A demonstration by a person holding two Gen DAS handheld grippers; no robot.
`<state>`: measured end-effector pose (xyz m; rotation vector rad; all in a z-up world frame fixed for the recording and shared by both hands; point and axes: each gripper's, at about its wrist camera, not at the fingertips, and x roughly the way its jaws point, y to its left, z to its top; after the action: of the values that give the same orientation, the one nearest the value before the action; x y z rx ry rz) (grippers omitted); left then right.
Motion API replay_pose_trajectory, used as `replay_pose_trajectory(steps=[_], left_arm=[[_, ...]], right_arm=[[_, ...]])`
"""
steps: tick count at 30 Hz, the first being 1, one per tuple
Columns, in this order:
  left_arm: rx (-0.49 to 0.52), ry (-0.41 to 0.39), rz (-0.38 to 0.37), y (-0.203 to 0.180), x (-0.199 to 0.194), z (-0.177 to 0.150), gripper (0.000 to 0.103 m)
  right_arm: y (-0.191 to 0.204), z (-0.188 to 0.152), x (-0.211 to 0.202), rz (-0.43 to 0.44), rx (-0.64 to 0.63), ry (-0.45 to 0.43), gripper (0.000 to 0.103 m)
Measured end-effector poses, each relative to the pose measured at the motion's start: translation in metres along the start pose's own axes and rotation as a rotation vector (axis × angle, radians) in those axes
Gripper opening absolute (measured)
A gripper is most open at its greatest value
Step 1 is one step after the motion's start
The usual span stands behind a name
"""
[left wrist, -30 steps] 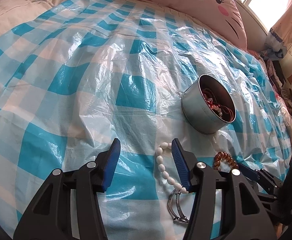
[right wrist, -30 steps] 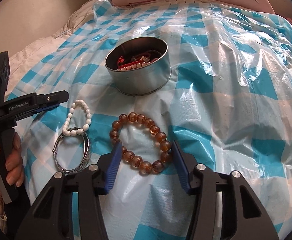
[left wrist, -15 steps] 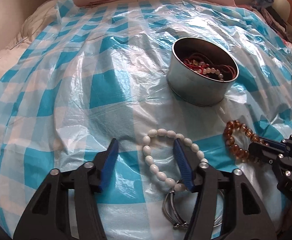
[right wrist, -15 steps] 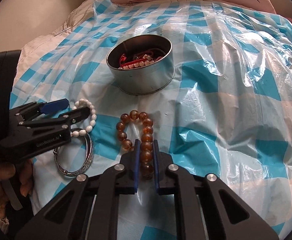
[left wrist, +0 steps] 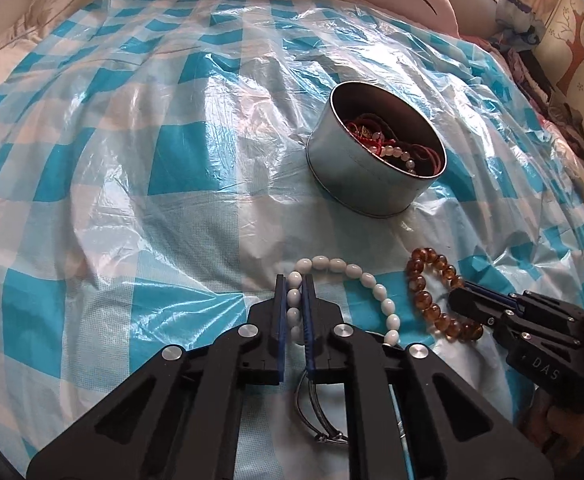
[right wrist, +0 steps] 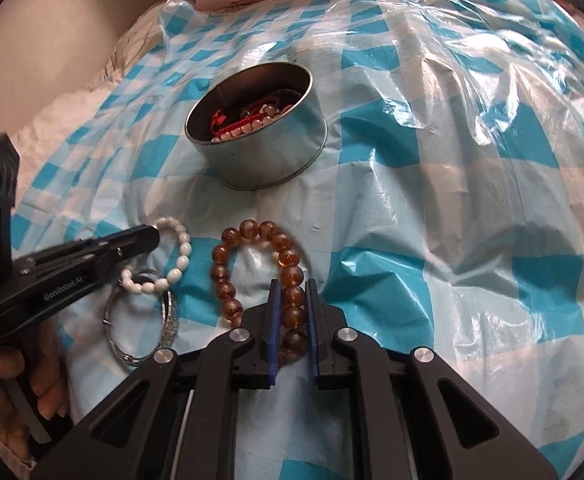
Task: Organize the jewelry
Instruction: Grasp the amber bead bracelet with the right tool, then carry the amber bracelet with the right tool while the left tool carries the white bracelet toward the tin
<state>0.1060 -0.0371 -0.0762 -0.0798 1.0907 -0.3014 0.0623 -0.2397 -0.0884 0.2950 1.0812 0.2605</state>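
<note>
Clamping the white bead bracelet (left wrist: pixel 347 280) low in the frame, your left gripper (left wrist: pixel 293 292) hid part of the silver bangle (left wrist: pixel 315 420). Your right gripper (right wrist: pixel 290 300) pinched the amber bracelet (right wrist: pixel 252 264). The tin's (left wrist: pixel 355 184) tangled contents were indistinct.

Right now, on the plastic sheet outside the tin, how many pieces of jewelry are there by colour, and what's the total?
White bead bracelet: 1, in the left gripper
Amber bead bracelet: 1, in the right gripper
Silver bangle: 1, lying free
Total: 3
The tangled pieces inside the round tin can't be counted.
</note>
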Motion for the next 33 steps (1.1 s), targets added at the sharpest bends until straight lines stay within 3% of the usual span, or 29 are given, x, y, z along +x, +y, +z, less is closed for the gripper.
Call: replay_pose_trajectory(steps=[6,13,22,33], left_arm=[[-0.005,-0.094,-0.047,-0.003,-0.021,0.0,0.007],[-0.001,-0.196,-0.065,-0.004,-0.045,0.0,0.007],[-0.027,-0.239,-0.11,0.001,-0.063,-0.007,0.007],[-0.057,-0.273,-0.143,0.007,-0.077,-0.018,0.007]], right_arm=[[-0.014,-0.007,-0.031,0.201,0.13,-0.128,0.012],[-0.013,-0.018,-0.06,0.308,0.19,-0.252,0.012],[-0.01,-0.027,-0.074,0.353,0.225,-0.315,0.012],[0.014,-0.033,-0.082,0.334,0.148,-0.339,0.013]])
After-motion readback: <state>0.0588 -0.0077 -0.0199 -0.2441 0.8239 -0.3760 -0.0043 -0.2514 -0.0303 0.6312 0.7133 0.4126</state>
